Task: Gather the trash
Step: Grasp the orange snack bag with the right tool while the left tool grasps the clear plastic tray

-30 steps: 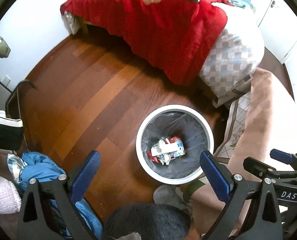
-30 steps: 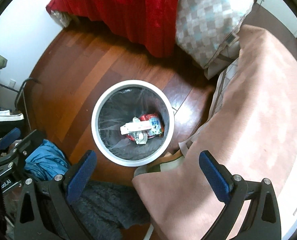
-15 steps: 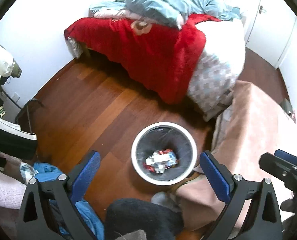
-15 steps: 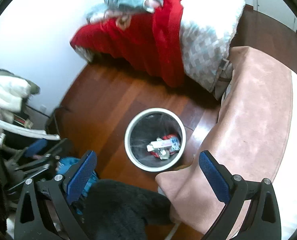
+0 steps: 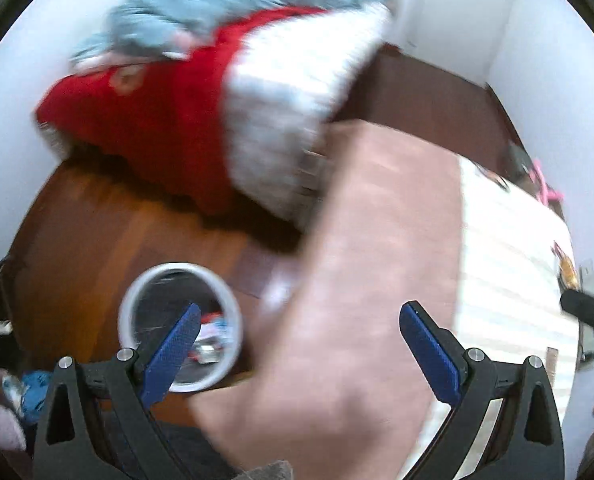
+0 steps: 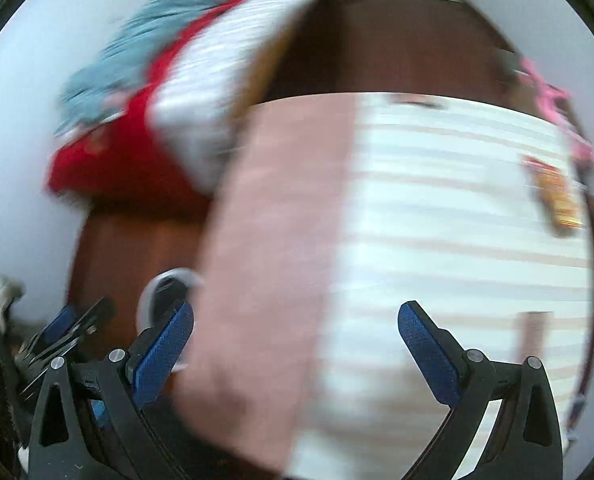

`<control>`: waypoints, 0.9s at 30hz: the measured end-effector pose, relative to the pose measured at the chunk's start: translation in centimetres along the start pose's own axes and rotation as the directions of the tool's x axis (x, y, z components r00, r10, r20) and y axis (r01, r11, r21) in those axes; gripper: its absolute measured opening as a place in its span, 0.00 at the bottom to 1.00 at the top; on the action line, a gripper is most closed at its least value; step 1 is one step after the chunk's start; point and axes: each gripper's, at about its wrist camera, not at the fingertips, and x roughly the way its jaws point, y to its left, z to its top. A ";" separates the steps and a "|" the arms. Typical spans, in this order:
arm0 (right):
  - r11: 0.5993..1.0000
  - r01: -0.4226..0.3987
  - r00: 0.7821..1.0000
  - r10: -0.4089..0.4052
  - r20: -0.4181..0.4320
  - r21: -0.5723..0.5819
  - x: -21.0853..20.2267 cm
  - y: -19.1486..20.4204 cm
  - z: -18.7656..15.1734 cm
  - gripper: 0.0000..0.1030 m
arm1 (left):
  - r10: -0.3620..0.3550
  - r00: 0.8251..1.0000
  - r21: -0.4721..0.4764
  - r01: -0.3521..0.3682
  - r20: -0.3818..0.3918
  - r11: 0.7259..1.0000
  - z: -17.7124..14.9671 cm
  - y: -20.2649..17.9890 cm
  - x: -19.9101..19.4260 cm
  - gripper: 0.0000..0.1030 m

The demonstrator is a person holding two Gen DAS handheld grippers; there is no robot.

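Grippers, left (image 5: 299, 350) and right (image 6: 295, 348), both spread wide, empty | trash bin (image 5: 233, 320) on wooden floor (image 5: 97, 232), wrappers (image 5: 211, 340) inside | orange wrapper (image 6: 555, 194) on striped bedding (image 6: 437, 220)

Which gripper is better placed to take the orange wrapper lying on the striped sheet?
Probably right. The orange wrapper lies closer ahead of the open right gripper; for the open left gripper it sits at the far edge.

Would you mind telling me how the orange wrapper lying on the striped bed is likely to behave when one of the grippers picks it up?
The orange wrapper looks flat and thin on the striped bed, so probably light and floppy. Lying flush, it may slide before the fingers catch an edge. Blur hides its finish.
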 end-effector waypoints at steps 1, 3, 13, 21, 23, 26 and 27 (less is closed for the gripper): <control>0.998 0.036 0.999 -0.036 -0.001 0.045 0.3 -3.1 1.2 1.00 | -0.015 1.000 0.019 0.016 -0.018 1.000 0.4 -2.4 1.3 0.98; 0.990 0.085 0.996 -0.085 -0.006 0.108 0.9 -8.1 3.3 1.00 | -0.040 0.998 0.053 0.043 -0.052 0.998 1.3 -6.3 3.5 0.98; 0.954 0.192 0.979 -0.172 -0.105 0.231 9.3 -24.5 11.7 1.00 | -0.052 0.985 0.179 0.082 -0.165 0.980 5.2 -20.2 13.1 0.98; 0.964 0.159 0.985 -0.140 -0.099 0.215 10.8 -26.8 11.7 0.50 | -0.118 0.984 0.266 0.150 -0.134 0.952 5.8 -26.1 12.1 0.98; 0.963 0.161 0.984 -0.141 -0.109 0.214 10.1 -27.1 10.8 0.44 | -0.151 0.979 0.293 0.185 -0.137 0.938 6.0 -28.1 12.0 0.98; 0.955 0.189 0.979 -0.165 -0.122 0.229 8.7 -28.3 9.4 0.42 | -0.189 0.969 0.337 0.232 -0.156 0.912 5.8 -30.8 11.8 0.98; 0.953 0.187 0.979 -0.161 -0.124 0.239 8.3 -28.7 8.9 0.42 | -0.196 0.966 0.355 0.244 -0.166 0.902 5.6 -31.9 11.9 0.98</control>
